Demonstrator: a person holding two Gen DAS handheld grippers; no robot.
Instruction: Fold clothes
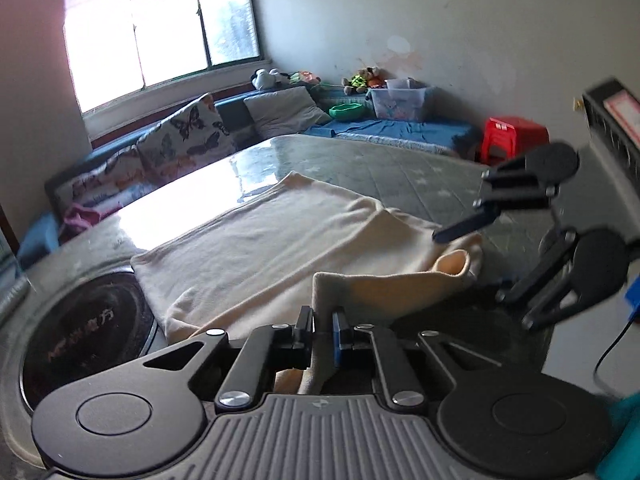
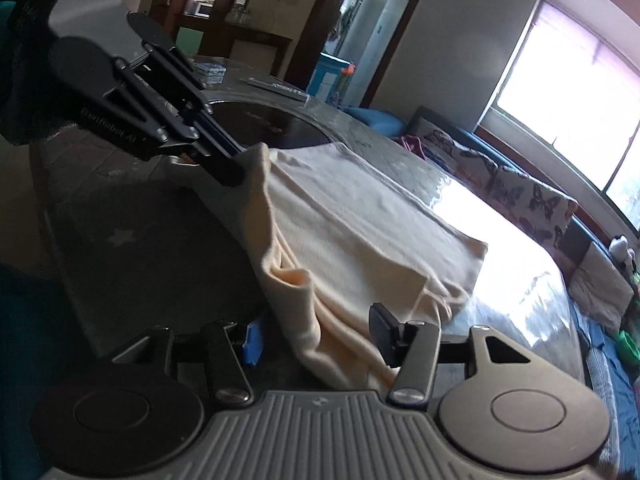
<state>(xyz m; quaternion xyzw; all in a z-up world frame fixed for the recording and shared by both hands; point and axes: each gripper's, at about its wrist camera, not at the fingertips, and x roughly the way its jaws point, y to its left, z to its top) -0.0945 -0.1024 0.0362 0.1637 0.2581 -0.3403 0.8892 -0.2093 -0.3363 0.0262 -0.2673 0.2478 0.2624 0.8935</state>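
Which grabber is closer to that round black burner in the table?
Left. The left gripper, pinching the cream garment, sits beside the round black burner; the right gripper is open at the garment's far end.

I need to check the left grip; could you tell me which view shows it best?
The right wrist view: the left gripper is seen side-on, jaws pinching the cream garment. The left wrist view shows only cloth between its own jaws.

A large table [image 1: 400, 168] with rounded edges is carrying the load; its grey-green, star-patterned cover is reflecting strong window glare along the far side. A cream garment [image 1: 256, 240] is lying spread across the surface, its near edge lifting clear of the top in a raised fold. A round black cooktop [image 1: 84, 332] with red lettering is sitting set into the table, just beside the garment's corner. Small flat items at the far end are lying too blurred to identify.
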